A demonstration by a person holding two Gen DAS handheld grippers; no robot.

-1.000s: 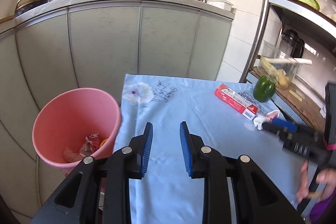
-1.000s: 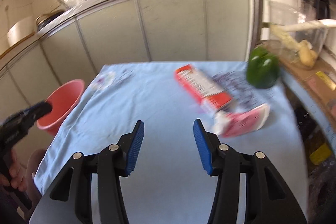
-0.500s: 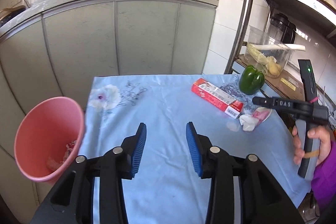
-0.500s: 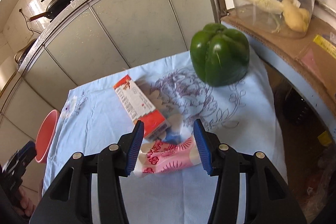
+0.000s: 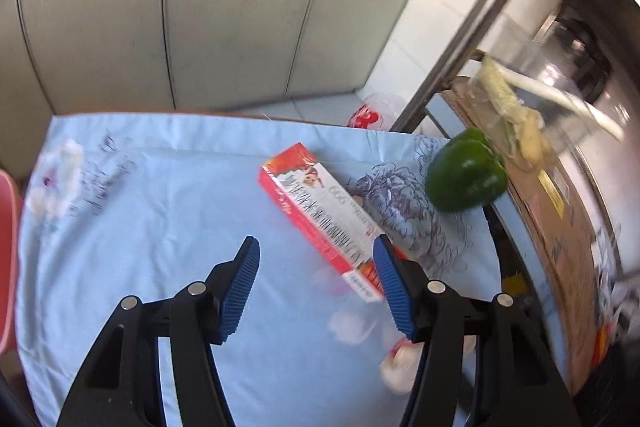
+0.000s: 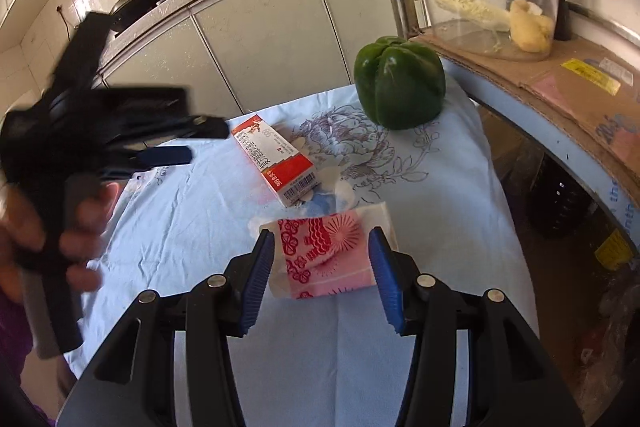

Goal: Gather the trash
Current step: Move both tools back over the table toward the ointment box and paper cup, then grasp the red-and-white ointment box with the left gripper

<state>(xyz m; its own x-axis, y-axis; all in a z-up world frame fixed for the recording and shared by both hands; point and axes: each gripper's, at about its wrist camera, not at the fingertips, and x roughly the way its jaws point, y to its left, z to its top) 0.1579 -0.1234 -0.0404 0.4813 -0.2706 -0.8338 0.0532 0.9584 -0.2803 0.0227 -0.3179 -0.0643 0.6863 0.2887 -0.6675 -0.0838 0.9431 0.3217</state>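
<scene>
The left gripper (image 5: 316,277), jaws just opening, holds nothing; a box (image 5: 320,215) lies at its 1 o'clock. The right gripper (image 6: 322,275) gapes around a pink packet (image 6: 332,255), seemingly not touching.

pale blue tablecloth (image 6: 400,307) printed with purple line-drawn flowers; red-and-white carton (image 6: 276,163) with a barcode end; pink tissue packet (image 6: 328,255) patterned with red blossoms and sunbursts; glossy dark green bell pepper (image 6: 400,83); black grippers with ribbed blue pads (image 6: 256,283); pink bucket rim (image 5: 6,255); grey cabinet doors (image 5: 200,7).
</scene>
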